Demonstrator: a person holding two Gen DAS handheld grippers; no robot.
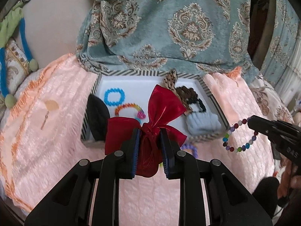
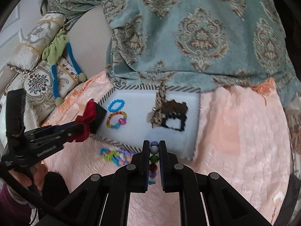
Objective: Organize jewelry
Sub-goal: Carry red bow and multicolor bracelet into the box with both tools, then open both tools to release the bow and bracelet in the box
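The left gripper [image 1: 149, 137] is closed down on the knot of a red satin bow [image 1: 150, 116], its pads pinching the gathered middle while the loops flare out above and to the side, and it holds the bow over the near edge of the tray. The right gripper [image 2: 154, 146] is shut tight on a beaded bracelet [image 1: 238, 135], a line of coloured beads showing between its pads in its own view and the rest of the loop dangling free in the air to the right of the tray. Just beyond both lies the white tray [image 1: 131, 82] with a striped rim, resting on a pink bedspread [image 1: 56, 113]. Already in it are a blue ring bracelet [image 1: 114, 96], a rainbow bracelet [image 1: 129, 110], a black piece at the left edge, a leopard-print bow [image 1: 172, 81] and some knitted items in brown, black and pale blue. A small heap of coiled hair ties [image 2: 114, 155] lies on the bedspread just in front of the tray. Judging from this, sorting is well under way: several pieces are placed, two are in hand awaiting the tray, and the heap outside remains.
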